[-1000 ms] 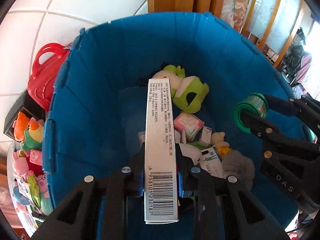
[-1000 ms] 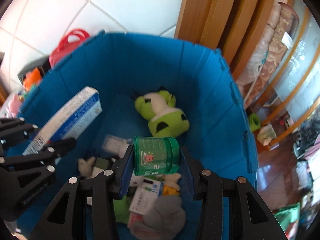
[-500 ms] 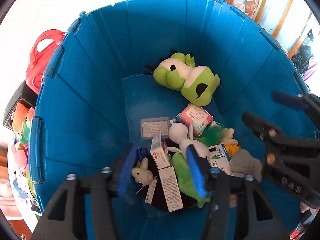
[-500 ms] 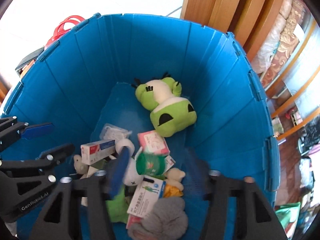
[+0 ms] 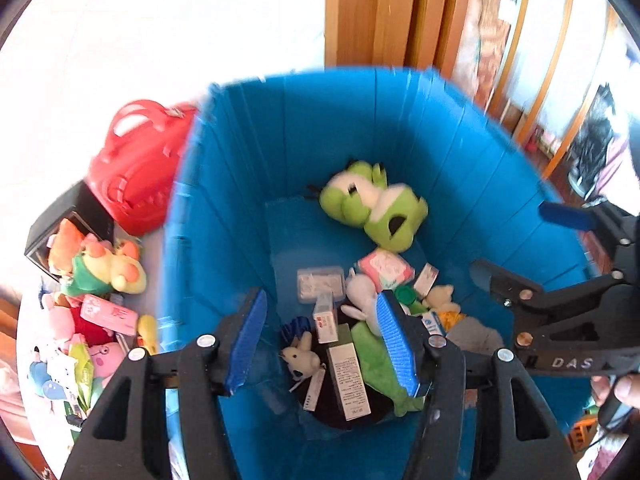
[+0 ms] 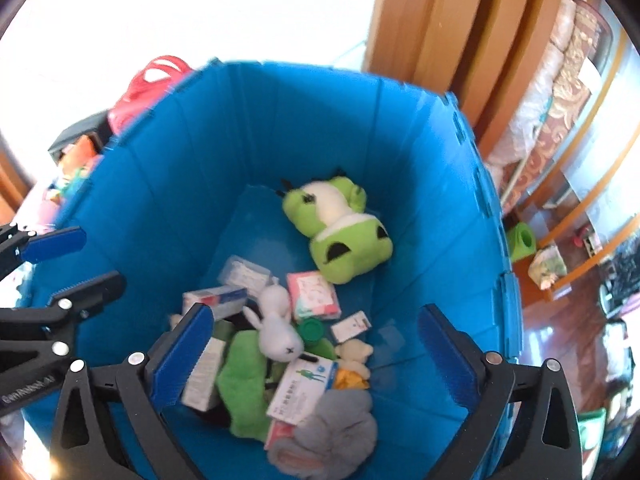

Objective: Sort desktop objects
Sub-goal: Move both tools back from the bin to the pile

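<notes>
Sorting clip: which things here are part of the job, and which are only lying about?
In the job:
blue bin
green plush, white bunny, green jar in it
toy pile beside it
left gripper, right gripper, both open

Lying about:
red bag
wooden frame

Wooden door frame (image 5: 384,12) stands behind; patterned bedding (image 6: 560,80) lies at right.

The blue bin (image 6: 168,184) stands open-topped, its far floor bare behind the green plush (image 6: 340,236).
</notes>
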Available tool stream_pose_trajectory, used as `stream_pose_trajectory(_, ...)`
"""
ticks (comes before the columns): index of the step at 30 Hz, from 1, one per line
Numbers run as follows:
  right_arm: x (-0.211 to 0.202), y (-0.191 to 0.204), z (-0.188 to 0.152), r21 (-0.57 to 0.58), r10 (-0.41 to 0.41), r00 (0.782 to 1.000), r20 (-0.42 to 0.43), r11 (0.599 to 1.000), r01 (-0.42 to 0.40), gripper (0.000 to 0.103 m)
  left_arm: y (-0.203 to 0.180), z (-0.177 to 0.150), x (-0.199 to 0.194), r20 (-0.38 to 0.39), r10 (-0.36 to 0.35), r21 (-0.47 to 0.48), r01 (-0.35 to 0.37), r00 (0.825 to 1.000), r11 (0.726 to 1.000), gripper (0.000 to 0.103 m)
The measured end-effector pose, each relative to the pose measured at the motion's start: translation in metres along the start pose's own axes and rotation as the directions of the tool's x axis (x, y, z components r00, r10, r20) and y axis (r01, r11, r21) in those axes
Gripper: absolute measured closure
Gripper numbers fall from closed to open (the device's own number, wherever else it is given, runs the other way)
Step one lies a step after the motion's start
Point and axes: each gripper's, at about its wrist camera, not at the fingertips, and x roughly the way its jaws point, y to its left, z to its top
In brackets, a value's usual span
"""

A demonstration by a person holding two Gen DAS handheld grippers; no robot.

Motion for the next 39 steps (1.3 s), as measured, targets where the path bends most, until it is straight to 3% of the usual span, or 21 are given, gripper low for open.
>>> stream_pose_trajectory(3,-0.023,0.018,0.003,-0.031,0.033,0.999,0.040,0.999,-0.032,0.000,0.025,-0.009,-0.034,0.076,0.002,-0.030,0.000,0.997,1.000,0.037)
stream_pose_trajectory(5,-0.038,0.035,0.005,-0.058,0.059,0.996,0.067,0.997,-0.055,0.000,0.044,-0.019,-0.055,0.129,0.033,-0.045,-0.028,0.991,0.999,0.022)
stream_pose_trajectory(11,-0.076,0.108,0.012,-0.163,0.145,0.978,0.147,0.979,-0.120,0.000,0.119,-0.069,-0.097,0.199,0.133,-0.129,-0.108,0.971,0.986,0.021)
stream_pose_trajectory(18,-0.101,0.210,0.014,-0.289,0.294,0.937,0.187,0.928,-0.234,0.000,0.233,-0.149,-0.130,0.176,0.307,-0.262,-0.256,0.935,0.930,0.021)
stream_pose_trajectory(24,-0.102,0.298,0.002,-0.363,0.431,0.880,0.201,0.867,-0.341,0.000,0.308,-0.221,-0.150,0.130,0.413,-0.335,-0.352,0.901,0.874,0.021)
stream_pose_trajectory(28,-0.079,0.356,-0.012,-0.373,0.493,0.853,0.169,0.834,-0.408,0.000,0.351,-0.270,-0.149,0.085,0.423,-0.403,-0.358,0.902,0.842,0.021)
stream_pose_trajectory(30,-0.063,0.381,-0.018,-0.374,0.496,0.856,0.148,0.829,-0.415,0.000,0.370,-0.293,-0.143,0.064,0.419,-0.432,-0.354,0.906,0.830,0.021)
stream_pose_trajectory(35,-0.014,0.435,-0.034,-0.375,0.457,0.885,0.083,0.837,-0.397,0.000,0.416,-0.339,-0.119,-0.012,0.398,-0.489,-0.353,0.917,0.798,0.021)
stream_pose_trajectory(39,0.022,0.469,-0.043,-0.360,0.442,0.897,0.017,0.840,-0.407,0.000,0.445,-0.361,-0.102,-0.064,0.408,-0.492,-0.384,0.911,0.781,0.021)
